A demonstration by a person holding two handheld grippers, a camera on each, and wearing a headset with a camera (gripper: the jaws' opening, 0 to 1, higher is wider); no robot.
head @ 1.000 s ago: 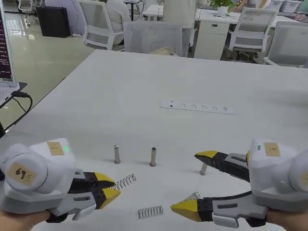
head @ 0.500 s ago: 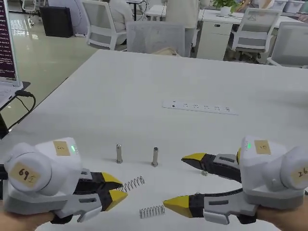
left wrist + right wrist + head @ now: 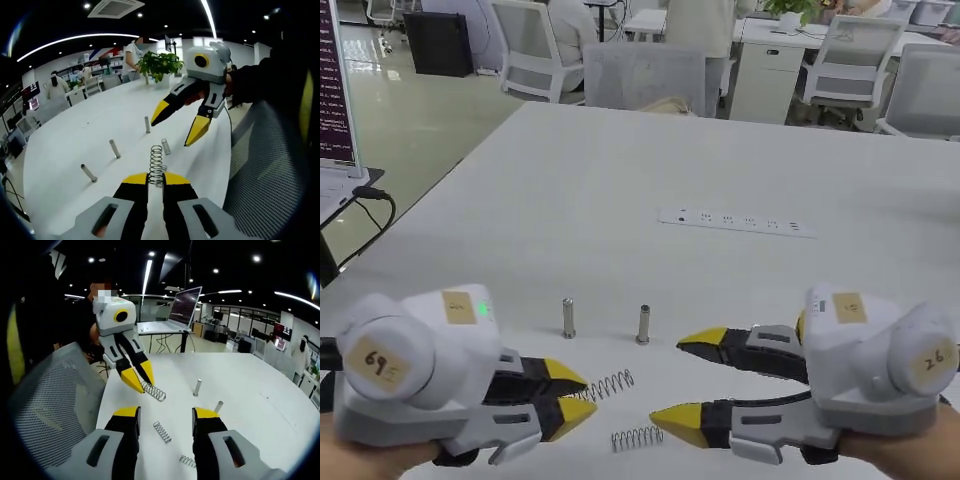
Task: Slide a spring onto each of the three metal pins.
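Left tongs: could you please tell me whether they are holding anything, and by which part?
Yes: the left tongs are shut on a spring, gripping it by one end. The right tongs are open and hold nothing.

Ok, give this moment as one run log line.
left gripper: shut on coiled silver metal spring | right gripper: open | three short metal pins: bare | two springs: on white table

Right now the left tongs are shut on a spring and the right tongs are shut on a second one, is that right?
Not quite. The right tongs are open, and the second spring lies loose on the table ahead of them, as the right gripper view shows. The left tongs are indeed shut on a spring.
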